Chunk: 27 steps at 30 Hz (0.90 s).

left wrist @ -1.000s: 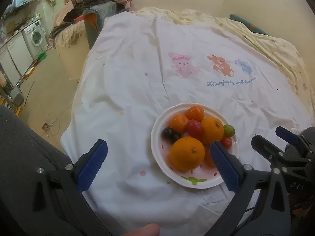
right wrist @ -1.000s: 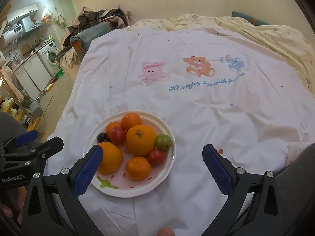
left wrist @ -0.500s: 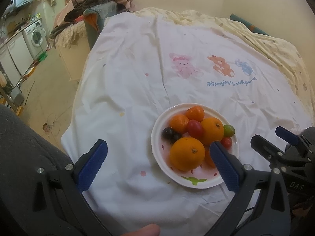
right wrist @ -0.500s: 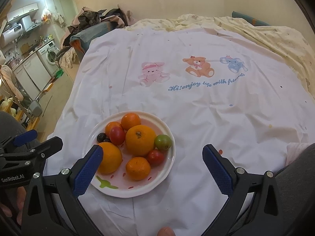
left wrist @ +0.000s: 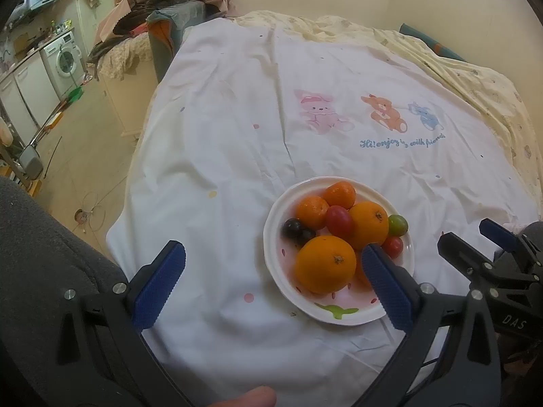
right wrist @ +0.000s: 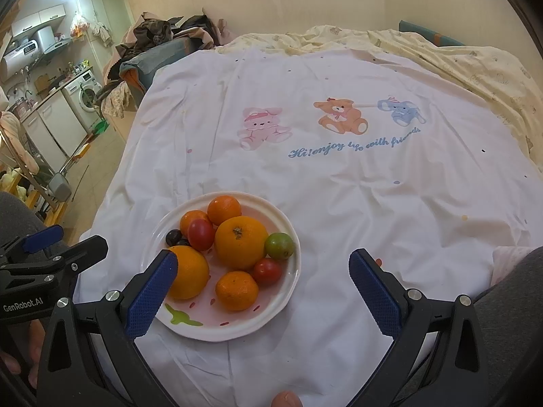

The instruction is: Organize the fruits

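The left gripper (left wrist: 271, 278) and the right gripper (right wrist: 263, 286) hang side by side over the near edge of a bed, each with its blue pads spread wide and nothing between them. Both point at a white plate (right wrist: 288, 291) resting on a white sheet (right wrist: 339, 203) printed with 3 cartoon animals. The plate holds all the fruit in view: 2 large oranges (right wrist: 241, 242), 3 smaller mandarins (right wrist: 236, 290), 3 small tomatoes (right wrist: 267, 271), 1 of them green, and a pair of dark grapes (right wrist: 173, 236), packed touching in a loose heap. No fruit lies loose on the sheet. That fits either a sorting about to draw from the heap or a gathering that ends with everything on 1 plate. The wide stance would suit the rounder oranges. A kitchen corner with a washing machine (right wrist: 86, 93) shows far left.
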Tool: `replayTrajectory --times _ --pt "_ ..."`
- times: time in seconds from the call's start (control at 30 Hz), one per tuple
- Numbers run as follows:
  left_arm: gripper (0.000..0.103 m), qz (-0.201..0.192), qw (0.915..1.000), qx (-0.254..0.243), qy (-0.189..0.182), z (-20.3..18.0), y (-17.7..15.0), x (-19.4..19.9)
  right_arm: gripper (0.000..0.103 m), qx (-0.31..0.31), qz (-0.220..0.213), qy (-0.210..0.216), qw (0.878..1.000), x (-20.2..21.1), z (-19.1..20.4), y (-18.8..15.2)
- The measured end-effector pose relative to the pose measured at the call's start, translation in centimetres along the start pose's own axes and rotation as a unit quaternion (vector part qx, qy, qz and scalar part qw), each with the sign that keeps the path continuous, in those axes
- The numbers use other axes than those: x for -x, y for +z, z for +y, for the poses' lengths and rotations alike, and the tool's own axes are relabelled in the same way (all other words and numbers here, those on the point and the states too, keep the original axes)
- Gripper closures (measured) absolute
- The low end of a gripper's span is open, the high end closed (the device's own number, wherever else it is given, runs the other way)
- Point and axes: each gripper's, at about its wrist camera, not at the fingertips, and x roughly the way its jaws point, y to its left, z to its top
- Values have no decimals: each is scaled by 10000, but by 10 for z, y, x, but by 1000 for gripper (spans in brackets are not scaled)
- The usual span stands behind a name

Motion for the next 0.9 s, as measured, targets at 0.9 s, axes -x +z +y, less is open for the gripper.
replayTrajectory --times 0.9 --pt "1 -3 10000 3 8 2 0 0 0 -16 -4 -22 10000 2 -3 4"
